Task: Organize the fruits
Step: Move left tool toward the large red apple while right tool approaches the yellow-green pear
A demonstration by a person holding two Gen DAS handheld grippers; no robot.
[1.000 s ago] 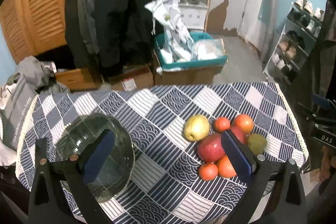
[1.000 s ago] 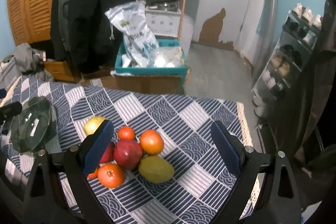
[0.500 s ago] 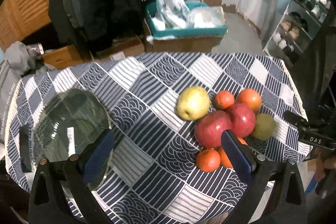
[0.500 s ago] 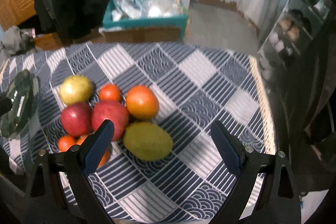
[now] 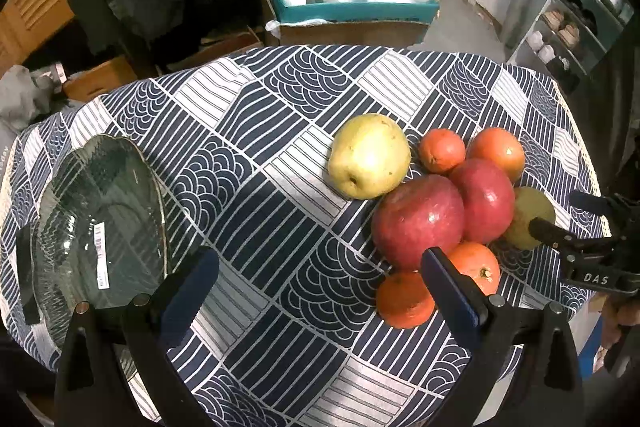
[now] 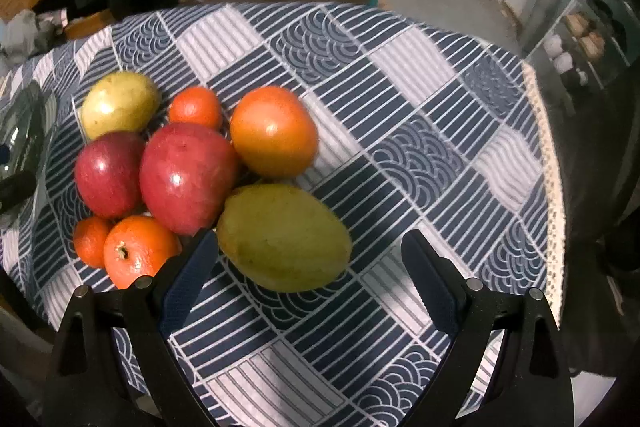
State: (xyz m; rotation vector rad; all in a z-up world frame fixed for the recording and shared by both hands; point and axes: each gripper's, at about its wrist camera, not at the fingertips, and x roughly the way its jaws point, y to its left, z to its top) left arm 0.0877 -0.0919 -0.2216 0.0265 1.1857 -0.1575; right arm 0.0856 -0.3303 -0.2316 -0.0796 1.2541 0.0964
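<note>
Several fruits lie in a heap on the patterned tablecloth [image 5: 256,163]: a yellow pear [image 5: 369,155], two red apples [image 5: 418,221] [image 5: 486,199], oranges [image 5: 404,301] and a green mango [image 6: 282,237]. A glass plate [image 5: 96,227] sits at the table's left. My left gripper [image 5: 320,279] is open over the cloth between plate and fruit. Open as well, my right gripper [image 6: 310,267] hovers close to the mango, which lies just ahead of its fingers. That gripper also shows in the left wrist view, as a black tool [image 5: 592,251] beside the mango [image 5: 528,217].
Behind the table stands a teal box [image 5: 352,7] of plastic bags on a cardboard carton. Dark coats hang at the back left. A shoe rack [image 5: 576,19] stands at the right. The table's right edge [image 6: 548,155] drops off near the fruit.
Both grippers have moved down and forward toward the table; the fruit looms larger. The right gripper has closed in on the mango. Both stay open.
</note>
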